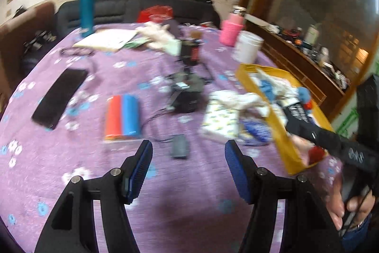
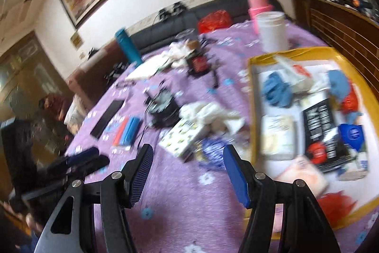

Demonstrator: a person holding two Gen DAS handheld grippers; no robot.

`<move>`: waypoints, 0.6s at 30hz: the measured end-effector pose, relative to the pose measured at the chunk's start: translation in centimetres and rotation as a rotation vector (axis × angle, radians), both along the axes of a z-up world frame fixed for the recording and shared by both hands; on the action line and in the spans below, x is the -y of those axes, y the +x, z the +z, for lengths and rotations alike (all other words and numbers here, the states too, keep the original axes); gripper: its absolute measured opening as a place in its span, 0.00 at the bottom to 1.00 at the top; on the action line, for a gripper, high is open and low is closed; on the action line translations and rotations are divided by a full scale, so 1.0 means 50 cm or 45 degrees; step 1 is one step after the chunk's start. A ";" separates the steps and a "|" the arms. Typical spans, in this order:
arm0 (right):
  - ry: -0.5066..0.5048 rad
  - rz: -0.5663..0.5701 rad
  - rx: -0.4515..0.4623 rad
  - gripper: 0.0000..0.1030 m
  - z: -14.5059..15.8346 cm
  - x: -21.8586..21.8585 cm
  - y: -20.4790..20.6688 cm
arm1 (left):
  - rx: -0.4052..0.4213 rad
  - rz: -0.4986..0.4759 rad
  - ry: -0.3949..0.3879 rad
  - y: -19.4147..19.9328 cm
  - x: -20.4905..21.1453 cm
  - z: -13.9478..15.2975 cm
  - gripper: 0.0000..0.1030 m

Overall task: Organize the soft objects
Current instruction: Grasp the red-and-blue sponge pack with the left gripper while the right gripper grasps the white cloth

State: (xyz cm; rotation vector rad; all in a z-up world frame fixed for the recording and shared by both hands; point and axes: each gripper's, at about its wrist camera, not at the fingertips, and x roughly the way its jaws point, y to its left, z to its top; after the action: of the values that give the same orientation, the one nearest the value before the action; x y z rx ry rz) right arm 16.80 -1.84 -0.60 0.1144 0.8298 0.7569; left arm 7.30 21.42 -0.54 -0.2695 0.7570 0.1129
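— On the purple flowered table (image 1: 99, 177), as the left wrist view has it, where does the left claw (image 1: 188, 148) stand?

— Over bare cloth, its blue pads apart and nothing between them. A small grey box (image 1: 179, 146) lies just beyond the tips. The soft things, a white crumpled cloth (image 1: 239, 98) and a patterned folded cloth (image 1: 221, 121), lie ahead and to the right, just beside the yellow tray (image 1: 280, 134). The right claw's black body crosses the tray's near corner, with a hand (image 1: 348, 205) at the picture's edge.

— And the right wrist view?

— The right claw (image 2: 188, 151) is likewise apart and empty. The same patterned cloth (image 2: 182, 136) sits just past its tips, the white one (image 2: 213, 115) behind it, and a blue-and-white packet (image 2: 210, 151) lies between the pads' line and the tray (image 2: 254, 125). The tray is on the right, already holding soft items such as a blue cloth (image 2: 276, 89). The left claw shows dark at the left edge.

— How should the pick go?

— Both views are blurred, so the claw would do well to settle first. Judging by position, the right claw is closer to the patterned cloth; it should come down over a raised fold, close on a good bunch of fabric, and lift clear of the cable (image 2: 142, 132) nearby before crossing the tray's wall.
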 end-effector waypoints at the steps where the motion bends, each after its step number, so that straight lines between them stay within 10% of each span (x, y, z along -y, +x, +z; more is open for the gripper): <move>1: -0.021 0.031 -0.008 0.64 -0.010 -0.018 -0.005 | -0.011 0.026 0.006 -0.002 -0.014 -0.004 0.61; 15: -0.043 0.071 -0.005 0.64 -0.024 -0.044 -0.013 | -0.306 0.262 0.064 0.155 -0.149 -0.076 0.78; 18: -0.047 0.044 0.000 0.64 -0.018 -0.031 0.000 | -0.335 0.290 0.092 0.176 -0.156 -0.099 0.56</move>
State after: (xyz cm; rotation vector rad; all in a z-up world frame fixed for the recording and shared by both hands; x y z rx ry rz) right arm 16.83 -0.30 -1.49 0.0670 0.8468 0.7741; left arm 16.08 29.20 -5.49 -0.2745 0.9798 0.3965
